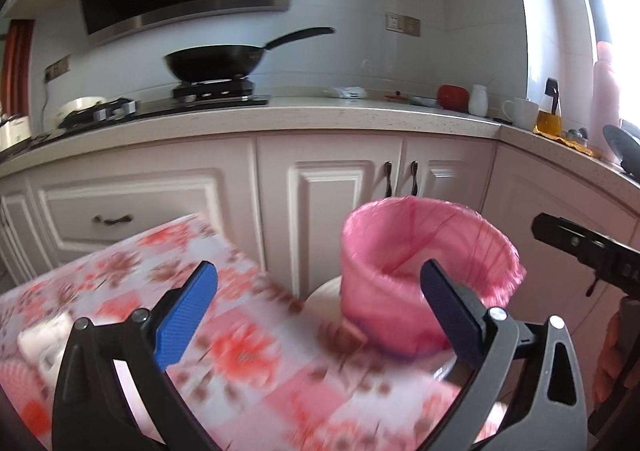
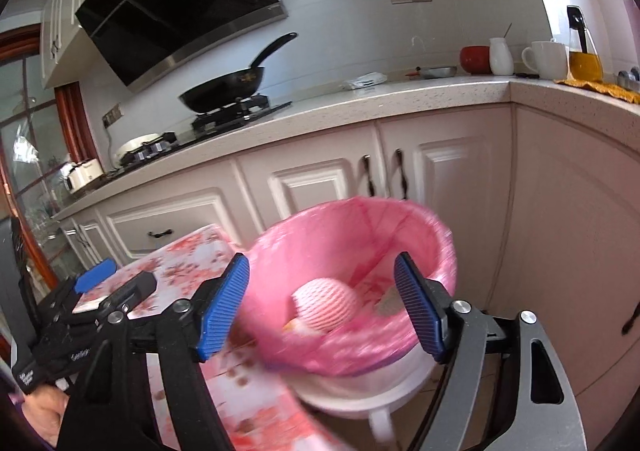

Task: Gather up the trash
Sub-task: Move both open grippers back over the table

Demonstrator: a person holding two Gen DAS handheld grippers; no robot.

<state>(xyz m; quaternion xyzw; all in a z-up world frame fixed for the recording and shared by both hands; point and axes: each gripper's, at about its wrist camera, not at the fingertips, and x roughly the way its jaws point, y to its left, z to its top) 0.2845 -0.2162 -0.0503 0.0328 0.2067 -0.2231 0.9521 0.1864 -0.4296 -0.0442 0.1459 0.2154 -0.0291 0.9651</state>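
A trash bin lined with a pink bag (image 1: pixel 404 291) (image 2: pixel 320 251) stands on a white stool (image 2: pixel 360 395) beside the floral-cloth table (image 1: pixel 240 351) (image 2: pixel 188 251). Inside the bin lies a white foam fruit net (image 2: pixel 324 309) with other scraps. My right gripper (image 2: pixel 320 309) is open and empty, held just above the bin mouth. My left gripper (image 1: pixel 320 315) is open and empty over the table's corner, left of the bin. It also shows in the right wrist view (image 2: pixel 116 283). The right gripper's body (image 1: pixel 592 255) shows at the right of the left wrist view. White crumpled trash (image 1: pixel 44 335) lies blurred on the table at left.
White kitchen cabinets (image 1: pixel 328 187) and a countertop (image 1: pixel 340 115) stand behind, with a black wok (image 1: pixel 216 63) on the stove, a red pot (image 1: pixel 452 97), a white mug (image 1: pixel 520 113) and an oil bottle (image 2: pixel 584 51).
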